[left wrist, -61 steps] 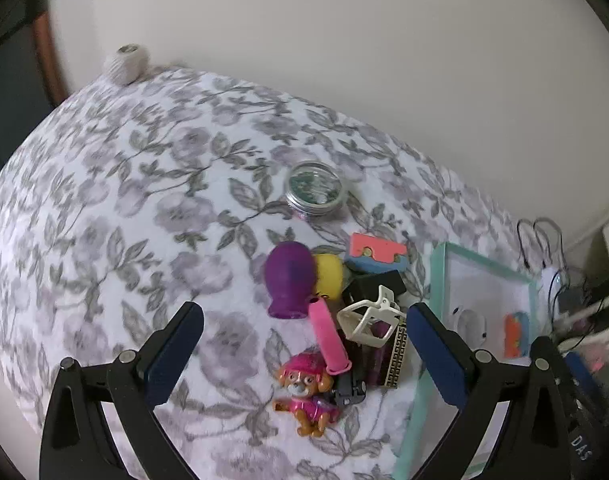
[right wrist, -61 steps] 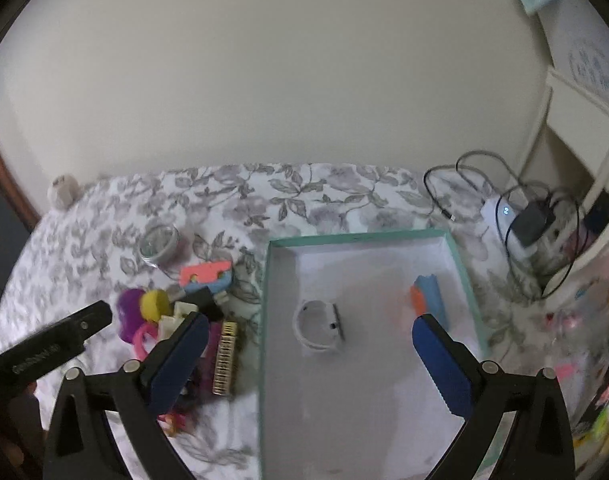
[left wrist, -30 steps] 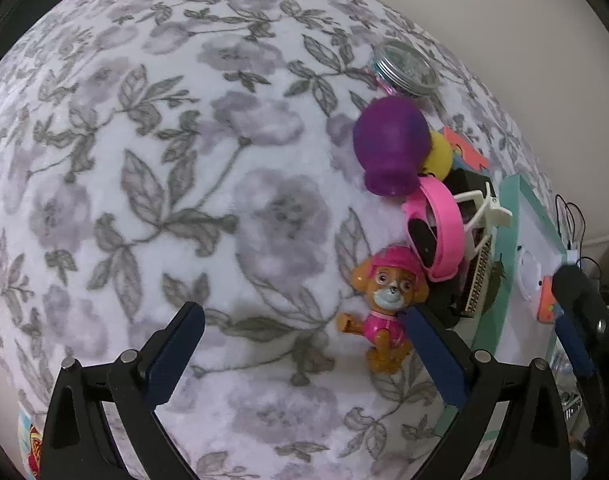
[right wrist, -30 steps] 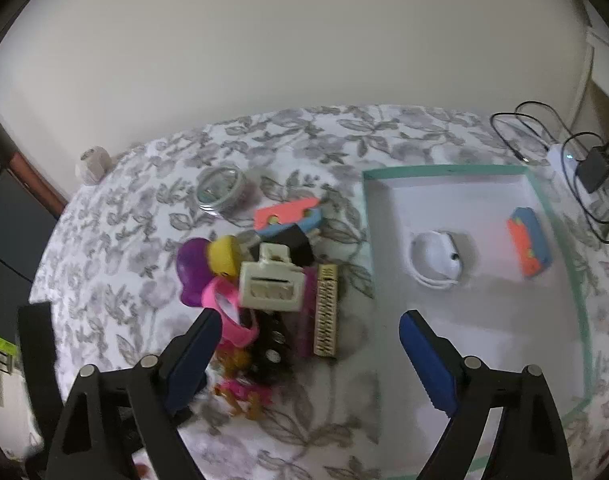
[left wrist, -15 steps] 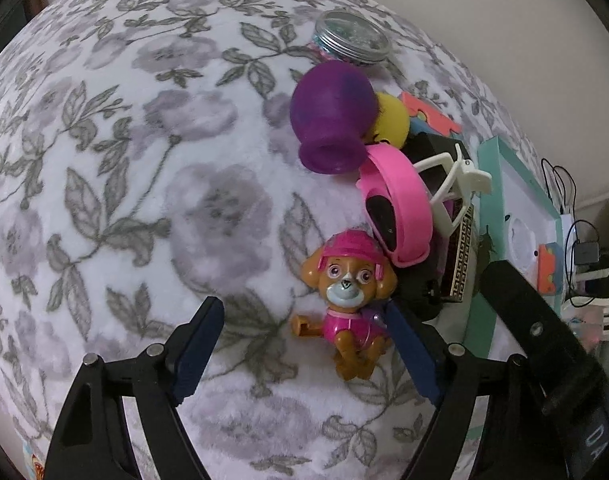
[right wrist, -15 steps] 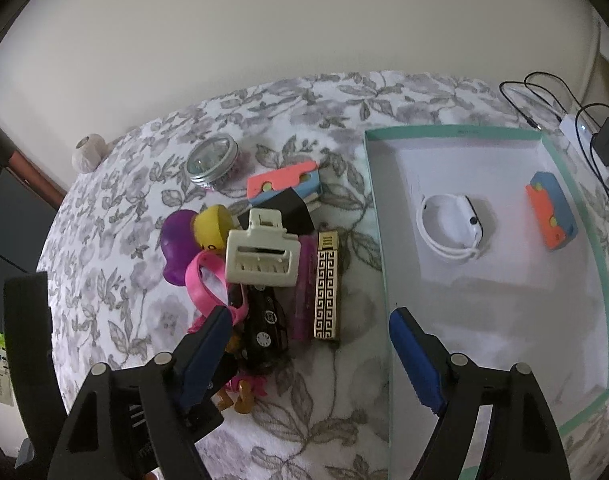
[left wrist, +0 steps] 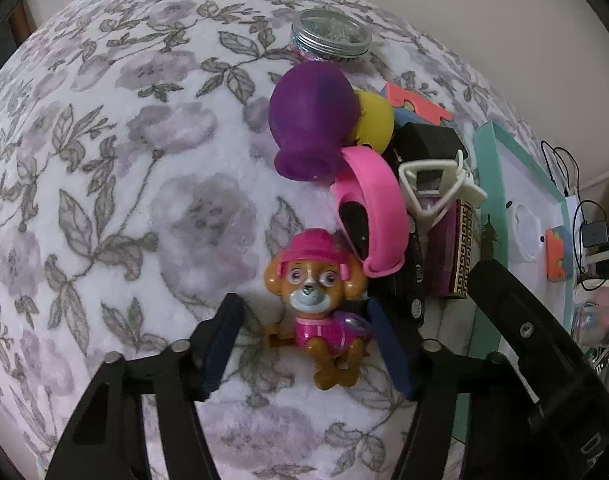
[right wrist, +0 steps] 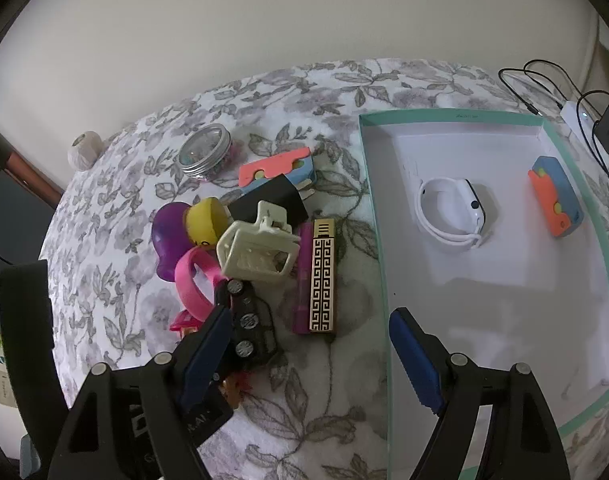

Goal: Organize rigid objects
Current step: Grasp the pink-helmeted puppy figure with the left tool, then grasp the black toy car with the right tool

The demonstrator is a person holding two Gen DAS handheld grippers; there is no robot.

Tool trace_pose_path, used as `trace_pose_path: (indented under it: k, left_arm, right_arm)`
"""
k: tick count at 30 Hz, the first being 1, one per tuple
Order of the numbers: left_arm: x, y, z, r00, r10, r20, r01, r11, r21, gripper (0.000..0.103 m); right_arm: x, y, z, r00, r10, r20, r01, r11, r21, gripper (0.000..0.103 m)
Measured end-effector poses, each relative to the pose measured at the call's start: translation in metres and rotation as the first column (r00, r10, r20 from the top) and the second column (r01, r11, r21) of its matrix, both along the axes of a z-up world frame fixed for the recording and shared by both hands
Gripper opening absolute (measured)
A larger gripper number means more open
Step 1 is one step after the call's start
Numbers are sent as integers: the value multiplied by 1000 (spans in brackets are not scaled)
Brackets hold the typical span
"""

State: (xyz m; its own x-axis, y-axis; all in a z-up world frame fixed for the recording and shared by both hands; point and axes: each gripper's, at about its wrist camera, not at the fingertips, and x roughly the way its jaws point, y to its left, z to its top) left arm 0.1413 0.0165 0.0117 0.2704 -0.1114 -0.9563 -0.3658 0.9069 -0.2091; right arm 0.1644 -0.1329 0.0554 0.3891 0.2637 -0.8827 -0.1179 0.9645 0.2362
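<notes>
— Two blue pads of the left gripper (left wrist: 308, 344) stand either side of the puppy figure (left wrist: 318, 308) in the left wrist view, parted and not yet touching it. The figure lies on the floral bedspread (left wrist: 144, 168), head toward the pile.

— What could spoil that grasp?

— The pad on the pile side sits just beside a black toy car (left wrist: 412, 300), and the pink band (left wrist: 378, 216) leans almost on the figure's hat. If the pads close as they stand, I judge the car could get pinched along with it, or the band dragged up. The figure is also rounded and glossy, so a grip low on the body might let it twist out. The purple vase (left wrist: 310, 120) and yellow ball (left wrist: 374, 122) look loosely stacked and could roll if nudged.

— And the right wrist view?

— The right gripper (right wrist: 310, 350) hangs with its pads well apart, holding nothing, over the bedspread between the pile and the teal-rimmed box (right wrist: 452, 118). Inside the box lie a white watch (right wrist: 450, 210) and an orange-and-blue block (right wrist: 556, 196). The left tool's black body shows under the right one's left finger, very close.

— So crowding?

— Likely. A lift of the figure toward the box must pass the right tool; they could knock. The cream hair clip (right wrist: 258, 250) perches on the heap above the gold-patterned case (right wrist: 322, 286), and a bump may topple it.
</notes>
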Motion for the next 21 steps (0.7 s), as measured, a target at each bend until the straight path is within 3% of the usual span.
trace_pose_path:
  k: [5, 8, 13, 21]
  left_arm:
    - [-5, 10, 6, 1000, 3, -3, -3, 999, 39, 52]
    - [-7, 18, 9, 1000, 28, -4, -28, 996, 81, 51]
    - [-15, 42, 11, 994, 110, 1, -110, 992, 59, 49]
    - [-19, 62, 12, 979, 202, 10, -202, 979, 34, 46]
  right_arm:
    - [-1, 1, 0, 1000, 9, 0, -9, 1000, 9, 82]
    - [-1, 3, -1, 1000, 22, -6, -22, 1000, 21, 72]
    - [-2, 10, -3, 998, 57, -15, -56, 997, 42, 55]
    - [-6, 27, -2, 990, 138, -2, -138, 990, 29, 46]
